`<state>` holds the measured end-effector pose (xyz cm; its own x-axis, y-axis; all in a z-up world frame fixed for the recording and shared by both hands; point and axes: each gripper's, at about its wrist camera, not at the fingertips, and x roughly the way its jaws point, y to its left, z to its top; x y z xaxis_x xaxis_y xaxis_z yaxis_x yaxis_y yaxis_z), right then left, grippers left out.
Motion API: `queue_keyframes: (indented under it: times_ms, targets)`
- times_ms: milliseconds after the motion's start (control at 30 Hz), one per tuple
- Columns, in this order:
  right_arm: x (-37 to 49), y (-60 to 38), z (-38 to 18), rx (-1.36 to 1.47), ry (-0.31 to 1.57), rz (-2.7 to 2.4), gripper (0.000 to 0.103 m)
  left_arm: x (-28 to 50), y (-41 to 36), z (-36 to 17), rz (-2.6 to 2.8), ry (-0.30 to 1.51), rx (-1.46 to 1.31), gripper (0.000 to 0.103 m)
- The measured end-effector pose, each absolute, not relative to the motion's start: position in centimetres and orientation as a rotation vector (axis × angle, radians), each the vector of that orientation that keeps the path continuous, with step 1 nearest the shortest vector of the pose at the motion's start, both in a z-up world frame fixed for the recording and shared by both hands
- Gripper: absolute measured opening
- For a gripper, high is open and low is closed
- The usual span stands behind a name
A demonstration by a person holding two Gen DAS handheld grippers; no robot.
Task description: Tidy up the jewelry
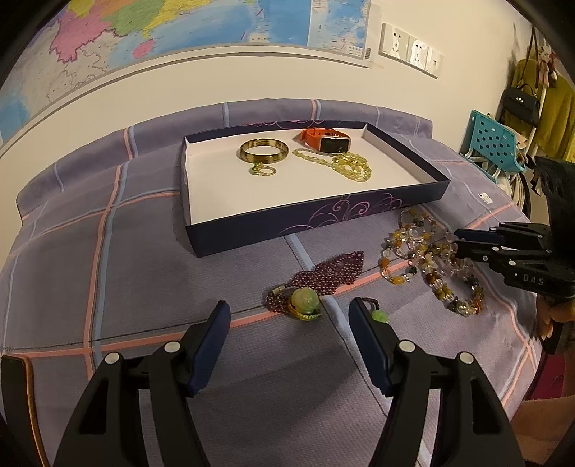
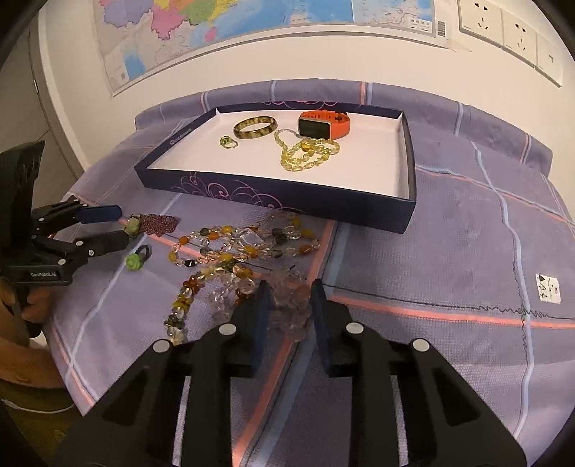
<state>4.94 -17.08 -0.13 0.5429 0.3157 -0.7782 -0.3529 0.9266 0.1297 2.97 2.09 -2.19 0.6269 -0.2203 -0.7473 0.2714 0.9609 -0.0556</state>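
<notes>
Left claw (image 1: 289, 316) spread wide, empty, low over purple-checked bed (image 1: 143, 258), garnet bead strand with green pendant (image 1: 316, 283) just ahead. Dark tray (image 1: 323, 215) behind holds bangle (image 1: 264, 151), orange watch (image 1: 327, 140), yellow necklace (image 1: 345, 163). Right claw (image 2: 287, 301) clenched on clear-pink beads of mixed-stone necklace (image 2: 244, 248).

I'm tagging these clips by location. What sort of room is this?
Probably a bedroom at home: a checked purple bedspread underlies the jewelry box, with a wall map behind and a handbag and clothes hanging nearby.
</notes>
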Motion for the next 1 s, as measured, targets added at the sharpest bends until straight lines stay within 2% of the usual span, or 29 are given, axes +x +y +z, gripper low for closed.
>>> queue_keyframes:
  times_ms: [33,67,633,1000]
  targets:
    - [5.0,-17.2,-0.1,-0.036,0.913,0.400,0.020,2.8,2.0,-2.1,-0.288,0.844,0.069,0.066]
    - [4.9,-17.6,0.1,-0.007,0.905,0.414,0.010,2.7,1.9,-2.1,-0.295,0.840,0.073,0.066]
    - [3.0,-19.5,7.0,0.166,0.725,0.534,0.010,3.3,1.5,-1.7,-0.297,0.827,0.106,0.066]
    - [3.9,-19.7,4.3,0.206,0.803,0.520,0.010,5.7,-0.1,-2.3,-0.327,0.853,0.194,0.069]
